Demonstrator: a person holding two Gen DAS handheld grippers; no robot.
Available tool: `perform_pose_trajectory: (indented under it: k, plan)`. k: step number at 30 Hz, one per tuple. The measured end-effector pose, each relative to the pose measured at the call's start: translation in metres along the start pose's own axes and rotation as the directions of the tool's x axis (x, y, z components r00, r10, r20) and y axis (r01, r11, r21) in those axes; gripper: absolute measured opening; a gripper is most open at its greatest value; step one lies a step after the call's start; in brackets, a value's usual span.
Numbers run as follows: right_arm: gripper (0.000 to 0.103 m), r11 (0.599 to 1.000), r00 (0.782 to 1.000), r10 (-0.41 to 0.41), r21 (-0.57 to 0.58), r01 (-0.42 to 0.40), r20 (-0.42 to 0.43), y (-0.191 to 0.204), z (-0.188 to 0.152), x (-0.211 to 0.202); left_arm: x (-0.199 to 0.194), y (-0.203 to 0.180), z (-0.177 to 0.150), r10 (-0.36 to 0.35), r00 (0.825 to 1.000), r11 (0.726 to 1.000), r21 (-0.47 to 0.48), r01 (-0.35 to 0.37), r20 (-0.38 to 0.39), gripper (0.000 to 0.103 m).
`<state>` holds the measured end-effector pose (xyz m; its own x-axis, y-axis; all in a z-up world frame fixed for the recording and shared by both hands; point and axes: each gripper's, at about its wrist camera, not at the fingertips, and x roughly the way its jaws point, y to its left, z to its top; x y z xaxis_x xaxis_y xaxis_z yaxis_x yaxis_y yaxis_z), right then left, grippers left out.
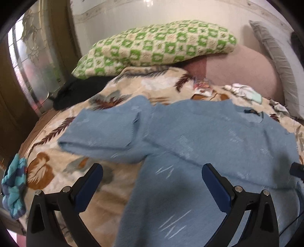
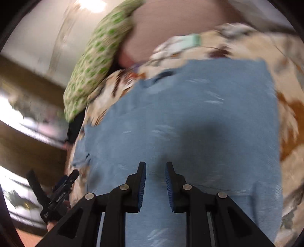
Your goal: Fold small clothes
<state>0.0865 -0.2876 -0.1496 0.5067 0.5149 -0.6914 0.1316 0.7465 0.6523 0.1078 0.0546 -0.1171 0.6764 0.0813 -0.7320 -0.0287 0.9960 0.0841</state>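
Claws over floral blanket, wall behind

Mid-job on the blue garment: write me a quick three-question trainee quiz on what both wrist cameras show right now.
1. True or false: the left gripper has its jaws shut on the blue garment.
2. Multiple choice: the green-patterned pillow lies A) under the garment, B) beyond the garment near the wall, C) on the floor.
3. Fill in: the garment lies on a ____-patterned blanket.

Key: 1 false, the jaws stand wide open with nothing between the pads; 2 B; 3 leaf.
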Motion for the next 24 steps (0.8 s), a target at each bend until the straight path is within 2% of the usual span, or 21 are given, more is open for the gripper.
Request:
perform_pose_trajectory:
  k: [3, 5, 7, 9, 11, 12, 14, 15, 17, 19, 21, 23, 24]
  plan:
    - [0.023, 0.997, 1.000, 0.005, 0.081, -0.007, 0.030, -0.027, 0.001, 0.001, 0.016, -0.016, 0.006, -0.017, 1.000, 1.000, 0.016, 0.017, -0.012, 0.103]
    - [0.023, 0.996, 1.000, 0.010, 0.091, -0.012, 0.026, -0.031, 0.005, 0.003, 0.027, -0.024, 0.010, -0.034, 0.999, 0.999, 0.015, 0.034, -0.016, 0.103]
    - [0.023, 0.996, 0.998, -0.056, 0.072, 0.055, 0.015, -0.030, 0.006, 0.009, 0.039, -0.031, 0.013, -0.030, 0.999, 0.999, 0.023, 0.031, -0.035, 0.103]
    - [0.023, 0.982, 0.984, -0.179, 0.055, 0.178, 0.011, -0.034, 0.006, 0.011, 0.054, -0.037, 0.013, -0.048, 0.995, 0.998, 0.033, 0.051, -0.083, 0.103]
    - [0.018, 0.983, 0.987, -0.161, 0.093, 0.159, 0.021, -0.048, 0.006, 0.006, 0.067, -0.039, 0.009, -0.039, 0.991, 0.998, 0.040, 0.045, -0.131, 0.103]
    - [0.008, 0.977, 0.981, -0.193, 0.098, 0.190, 0.025, -0.054, 0.008, 0.003, 0.075, -0.039, 0.005, -0.015, 0.986, 0.998, 0.052, 0.024, -0.168, 0.103]
    - [0.004, 0.943, 0.942, -0.330, 0.065, 0.325, 0.070, -0.061, 0.011, -0.010, 0.081, -0.037, 0.002, -0.038, 0.981, 0.998, 0.034, 0.045, -0.189, 0.103]
    - [0.001, 0.938, 0.935, -0.345, 0.070, 0.341, 0.078, -0.066, 0.012, -0.014, 0.081, -0.035, 0.002, -0.048, 0.980, 0.998, 0.020, 0.053, -0.195, 0.103]
    - [0.000, 0.944, 0.944, -0.325, 0.081, 0.319, 0.063, -0.075, 0.013, -0.015, 0.080, -0.035, 0.003, -0.048, 0.977, 0.998, 0.023, 0.054, -0.208, 0.103]
    - [0.001, 0.944, 0.941, -0.329, 0.060, 0.325, 0.079, -0.069, 0.014, -0.017, 0.075, -0.034, 0.002, -0.026, 0.981, 0.999, 0.034, 0.033, -0.191, 0.103]
    - [0.007, 0.951, 0.940, -0.305, -0.004, 0.309, 0.156, -0.052, 0.018, -0.027, 0.064, -0.032, 0.007, -0.009, 0.993, 0.999, 0.047, 0.015, -0.121, 0.103]
    - [0.007, 0.960, 0.940, -0.267, -0.021, 0.278, 0.213, -0.041, 0.028, -0.034, 0.058, -0.029, 0.011, -0.002, 0.998, 0.999, 0.040, 0.005, -0.062, 0.103]
    - [0.007, 0.967, 0.941, -0.243, -0.023, 0.255, 0.236, -0.036, 0.035, -0.036, 0.059, -0.028, 0.013, -0.012, 0.998, 0.999, 0.029, 0.013, -0.062, 0.103]
